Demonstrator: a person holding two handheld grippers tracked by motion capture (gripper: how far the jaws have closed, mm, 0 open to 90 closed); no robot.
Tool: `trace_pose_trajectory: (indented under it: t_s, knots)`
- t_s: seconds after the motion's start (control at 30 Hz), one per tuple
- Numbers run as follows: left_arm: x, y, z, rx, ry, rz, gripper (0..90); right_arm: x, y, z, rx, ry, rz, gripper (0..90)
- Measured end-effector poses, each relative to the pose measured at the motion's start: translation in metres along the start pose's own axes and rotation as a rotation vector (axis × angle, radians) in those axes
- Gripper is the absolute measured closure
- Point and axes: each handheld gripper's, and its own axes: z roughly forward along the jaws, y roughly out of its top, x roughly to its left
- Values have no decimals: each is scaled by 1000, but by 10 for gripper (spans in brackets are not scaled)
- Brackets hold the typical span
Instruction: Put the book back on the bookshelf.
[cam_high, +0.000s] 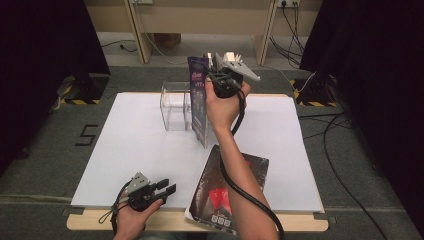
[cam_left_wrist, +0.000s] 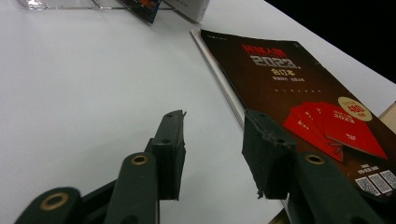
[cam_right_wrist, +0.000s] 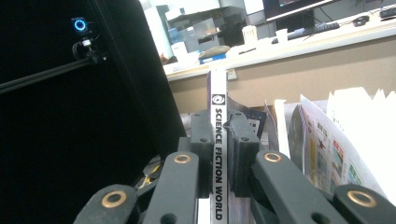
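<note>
My right gripper (cam_high: 212, 67) is raised over the back of the table, shut on a purple magazine (cam_high: 199, 100) that hangs upright. In the right gripper view the pads of my right gripper (cam_right_wrist: 218, 128) press both sides of its white spine (cam_right_wrist: 218, 105), which reads SCIENCE FICTION WORLD. The magazine's lower edge is close to a clear acrylic holder (cam_high: 175, 105) on its left. A dark magazine with red artwork (cam_high: 214, 200) lies flat at the table's front, under the right forearm. My left gripper (cam_high: 167, 186) rests low at the front left, open and empty (cam_left_wrist: 212, 123), just left of that dark magazine (cam_left_wrist: 299, 88).
A white sheet (cam_high: 140, 145) covers the tabletop. Printed pages (cam_right_wrist: 327, 140) show to the right of the right jaws. Cables (cam_high: 345, 130) lie on the grey floor at the right. Desks and a dark curtain stand beyond the table.
</note>
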Motion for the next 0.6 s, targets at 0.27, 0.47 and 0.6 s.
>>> trace_pose_trajectory:
  t_s: [0.27,0.47,0.6]
  knots:
    - [0,-1,2,7,-7,0,579,0,-6,22,-17,-57,-42,834]
    - [1,-2,1,9,-7,0,580,3,-26,36,33,-76,-105,832]
    - [1,-2,2,9,-8,-2,580,7,-31,31,34,-78,-138,830]
